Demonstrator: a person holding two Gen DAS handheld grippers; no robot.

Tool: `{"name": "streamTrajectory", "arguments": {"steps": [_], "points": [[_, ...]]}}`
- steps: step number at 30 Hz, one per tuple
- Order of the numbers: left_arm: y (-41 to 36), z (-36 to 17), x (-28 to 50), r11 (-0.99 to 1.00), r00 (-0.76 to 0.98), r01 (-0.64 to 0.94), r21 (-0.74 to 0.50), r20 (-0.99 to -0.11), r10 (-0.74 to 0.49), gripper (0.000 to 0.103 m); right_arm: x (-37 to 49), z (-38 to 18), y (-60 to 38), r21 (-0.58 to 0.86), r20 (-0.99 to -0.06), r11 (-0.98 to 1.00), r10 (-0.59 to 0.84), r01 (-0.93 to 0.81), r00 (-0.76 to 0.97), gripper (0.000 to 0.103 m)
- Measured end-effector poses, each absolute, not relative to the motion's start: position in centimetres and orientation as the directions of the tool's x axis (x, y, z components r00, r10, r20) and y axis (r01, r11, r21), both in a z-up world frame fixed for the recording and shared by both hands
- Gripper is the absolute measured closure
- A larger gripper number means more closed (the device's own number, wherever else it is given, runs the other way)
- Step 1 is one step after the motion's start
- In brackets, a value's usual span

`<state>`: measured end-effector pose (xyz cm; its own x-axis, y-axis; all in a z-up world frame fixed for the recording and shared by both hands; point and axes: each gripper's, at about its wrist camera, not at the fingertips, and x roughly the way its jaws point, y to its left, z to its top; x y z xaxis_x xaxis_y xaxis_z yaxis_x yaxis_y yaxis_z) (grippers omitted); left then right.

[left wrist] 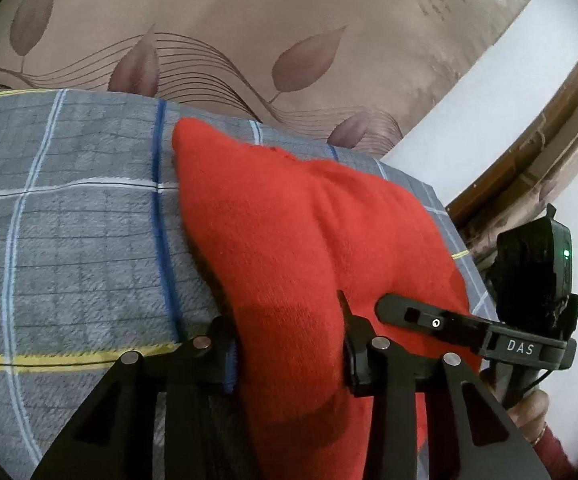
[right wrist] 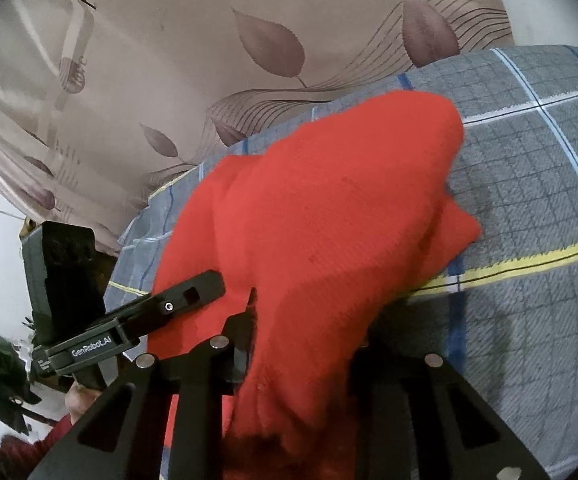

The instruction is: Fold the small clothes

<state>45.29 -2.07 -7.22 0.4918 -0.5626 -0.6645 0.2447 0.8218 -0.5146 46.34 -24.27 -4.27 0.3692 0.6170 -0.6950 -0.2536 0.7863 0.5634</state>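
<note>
Here the red garment (left wrist: 289,248) lies on a grey checked blanket (left wrist: 81,240), bunched up so that its shape and type cannot be read; no sleeve, collar or hem is clear in either view. Its near end runs out of both frames at the bottom edge.

Left gripper (left wrist: 289,344): red cloth fills the gap between its fingers, and both pads press against the fabric, so it is clamped on the garment. The fingertips themselves are mostly buried in cloth. Right gripper (right wrist: 301,344): the left finger shows beside the cloth, but the right finger is covered by a hanging fold; it appears to be gripping the garment as well, though the contact on the hidden side cannot be confirmed.

Each gripper shows in the other's view. In the left wrist view the right gripper sits at the right edge, lying on the red cloth, with "DAS" in white on its body and a small green light on the unit behind it. In the right wrist view the left gripper carries the label "GenRobot.AI".

Behind the blanket is a beige sheet with brown leaves (right wrist: 193,80). Print at its upper left is cut off: "Ron", "feel" and smaller blurred lines, not legible. A white wall (left wrist: 501,120) shows beyond.
</note>
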Motion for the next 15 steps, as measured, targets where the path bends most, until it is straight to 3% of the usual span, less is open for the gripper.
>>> {"name": "streamTrajectory", "arguments": {"steps": [15], "points": [[4.5, -3.3, 39.3, 0.872, 0.563, 0.181, -0.454, -0.679, -0.471, 0.064, 42.3, -2.1, -17.9, 0.641, -0.630, 0.708, 0.705, -0.295, 0.325, 0.081]]}}
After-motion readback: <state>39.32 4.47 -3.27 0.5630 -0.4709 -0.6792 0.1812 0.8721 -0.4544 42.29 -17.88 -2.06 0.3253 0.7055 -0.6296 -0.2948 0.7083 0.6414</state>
